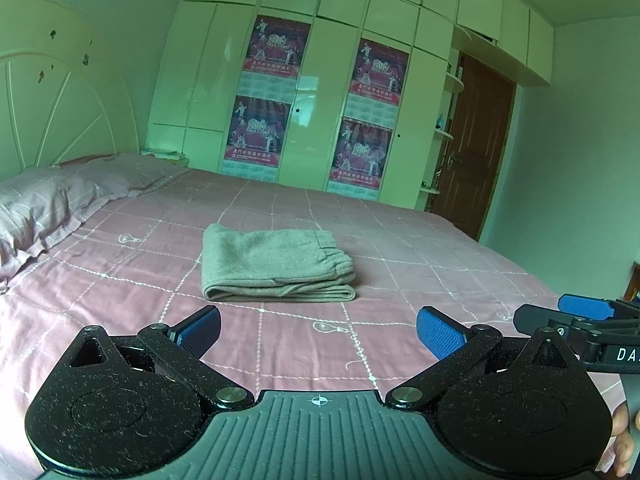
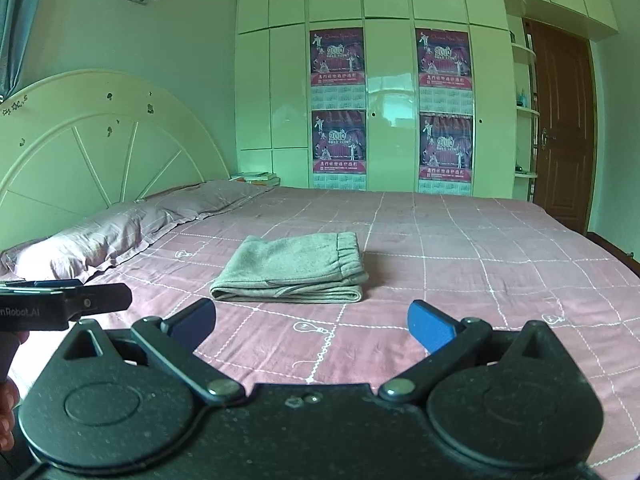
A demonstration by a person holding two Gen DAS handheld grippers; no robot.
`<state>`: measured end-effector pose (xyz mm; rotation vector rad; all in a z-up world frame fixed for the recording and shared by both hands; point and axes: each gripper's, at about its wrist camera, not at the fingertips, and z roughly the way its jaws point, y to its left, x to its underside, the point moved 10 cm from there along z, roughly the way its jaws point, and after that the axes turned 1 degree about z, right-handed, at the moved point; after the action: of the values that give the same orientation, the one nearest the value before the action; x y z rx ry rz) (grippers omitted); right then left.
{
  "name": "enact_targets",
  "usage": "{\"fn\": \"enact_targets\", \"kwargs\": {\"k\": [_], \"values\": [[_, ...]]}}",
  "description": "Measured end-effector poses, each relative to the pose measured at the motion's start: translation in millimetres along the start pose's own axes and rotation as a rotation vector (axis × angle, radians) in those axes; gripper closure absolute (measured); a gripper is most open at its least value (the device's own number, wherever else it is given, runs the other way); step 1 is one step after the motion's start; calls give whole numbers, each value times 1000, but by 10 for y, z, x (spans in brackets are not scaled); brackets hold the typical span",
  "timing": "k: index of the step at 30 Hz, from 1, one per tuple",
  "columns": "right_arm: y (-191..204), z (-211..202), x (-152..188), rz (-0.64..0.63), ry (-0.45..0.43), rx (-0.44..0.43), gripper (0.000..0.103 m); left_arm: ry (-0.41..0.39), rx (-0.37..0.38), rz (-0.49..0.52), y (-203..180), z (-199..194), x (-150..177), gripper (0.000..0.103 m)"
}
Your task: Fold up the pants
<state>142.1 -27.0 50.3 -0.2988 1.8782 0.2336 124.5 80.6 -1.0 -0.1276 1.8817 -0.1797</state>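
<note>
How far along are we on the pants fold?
Looks done: the grey pants lie in a compact folded stack on the pink bedsheet, waistband on top. Nothing in hand: the left gripper and right gripper are open, short of the stack. Nothing obvious left.

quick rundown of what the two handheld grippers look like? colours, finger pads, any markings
Both match: the left gripper and right gripper have black speckled bodies with two round lobes, angled black linkage arms on silver pivot bolts, and blue textured finger pads. The left's ribbed centre plate carries a small white crosshair mark. White lettering shows on the sides: "DA" on the right gripper, "nRobot.AI" on the left. No cables visible.
</note>
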Motion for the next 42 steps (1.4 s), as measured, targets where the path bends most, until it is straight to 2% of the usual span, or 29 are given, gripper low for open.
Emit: {"fn": "enact_targets", "kwargs": {"k": [42], "values": [[-23,-42,1,0,10,9,6,2,-19,-11,5,-58,-5,0]]}}
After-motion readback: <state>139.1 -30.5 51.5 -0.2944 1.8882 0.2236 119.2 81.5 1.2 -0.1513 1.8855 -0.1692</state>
